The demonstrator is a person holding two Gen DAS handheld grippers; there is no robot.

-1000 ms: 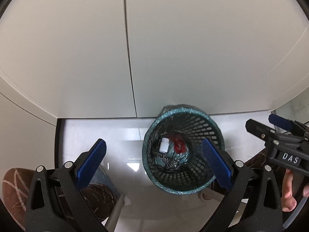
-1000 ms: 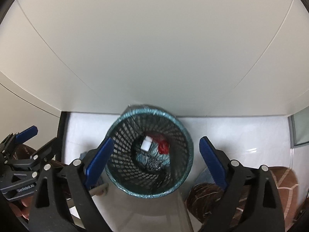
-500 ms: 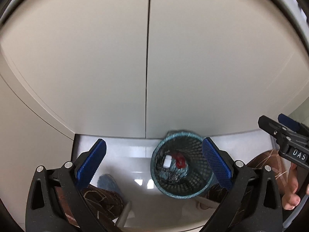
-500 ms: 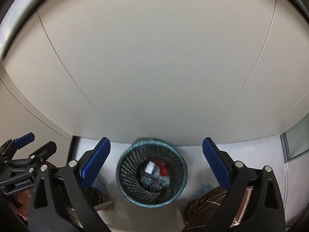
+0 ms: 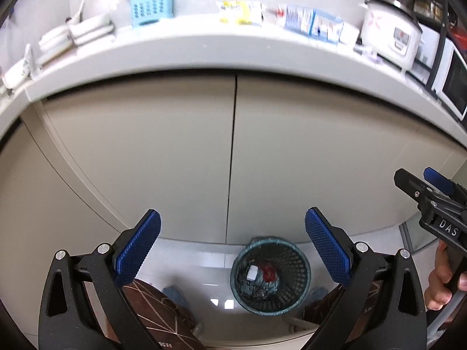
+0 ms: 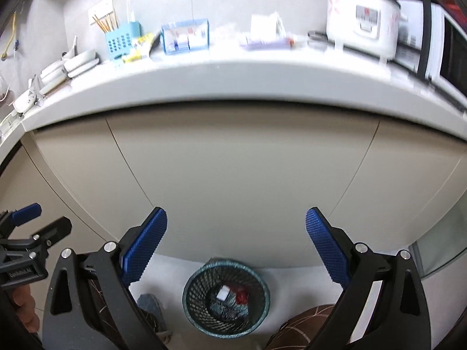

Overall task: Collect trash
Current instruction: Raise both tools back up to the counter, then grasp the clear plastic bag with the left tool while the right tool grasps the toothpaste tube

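Both the left gripper point(image 5: 232, 245) and right gripper point(image 6: 236, 242) hang spread and empty above the bin point(image 5: 270, 275), probably freed to fetch more trash off the tabletop point(image 6: 233, 78).

Teal mesh bin point(image 6: 226, 297) holds white and red scraps; blue caddy point(image 6: 122, 40) sits on a white counter point(image 6: 233, 81).

Bright, even light; motion-blurred, fisheye-bent edges
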